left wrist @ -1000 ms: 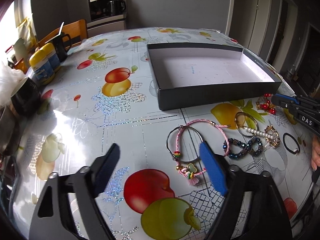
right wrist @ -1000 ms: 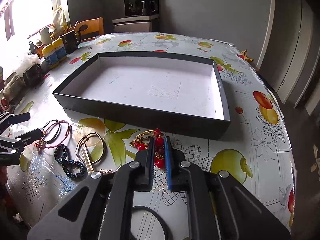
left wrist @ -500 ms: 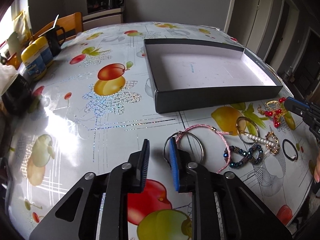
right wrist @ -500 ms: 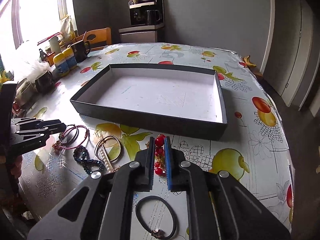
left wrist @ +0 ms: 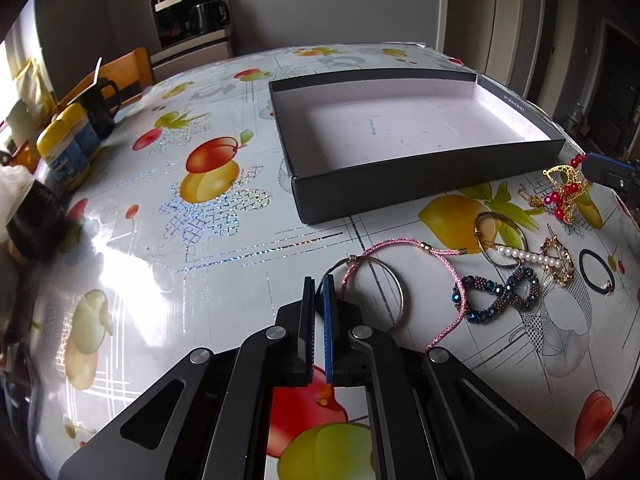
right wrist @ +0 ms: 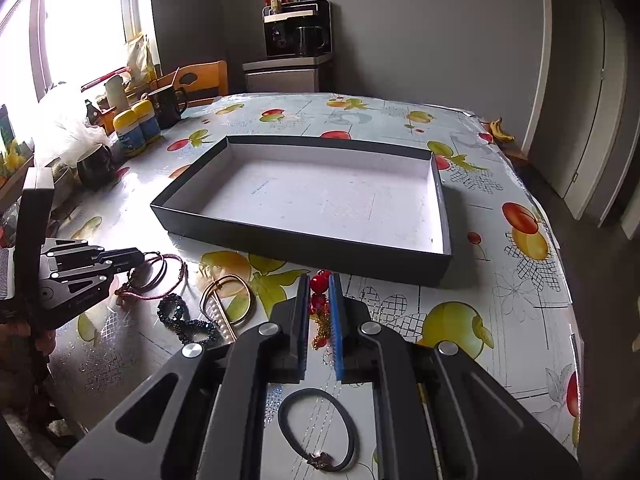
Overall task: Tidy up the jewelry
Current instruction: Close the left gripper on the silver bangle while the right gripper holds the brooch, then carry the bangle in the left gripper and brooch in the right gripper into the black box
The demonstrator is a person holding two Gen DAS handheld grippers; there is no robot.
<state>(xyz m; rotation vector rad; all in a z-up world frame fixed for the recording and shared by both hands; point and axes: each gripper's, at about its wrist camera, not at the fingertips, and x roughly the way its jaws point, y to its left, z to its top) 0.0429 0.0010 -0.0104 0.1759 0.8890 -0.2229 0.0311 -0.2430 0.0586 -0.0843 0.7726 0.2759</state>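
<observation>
An empty black box (left wrist: 420, 178) with a white floor stands on the fruit-print table; it also shows in the right wrist view (right wrist: 304, 246). My left gripper (left wrist: 319, 282) is shut on the silver bangle (left wrist: 394, 284), which is linked with a pink cord bracelet (left wrist: 400, 245). My right gripper (right wrist: 319, 280) is shut on the gold chain with red beads (right wrist: 319, 304), held above the table in front of the box; it also shows in the left wrist view (left wrist: 564, 196).
On the table lie a blue beaded bracelet (left wrist: 496, 294), a pearl strand (left wrist: 524, 256), a gold bangle (left wrist: 496, 232) and a black hair tie (right wrist: 316, 436). Mugs (right wrist: 166, 106) and yellow-lidded jars (right wrist: 130, 134) stand at the left edge.
My left gripper has shut on the silver bangle and lifted. My right gripper has risen with the red-beaded chain, away from the table.
</observation>
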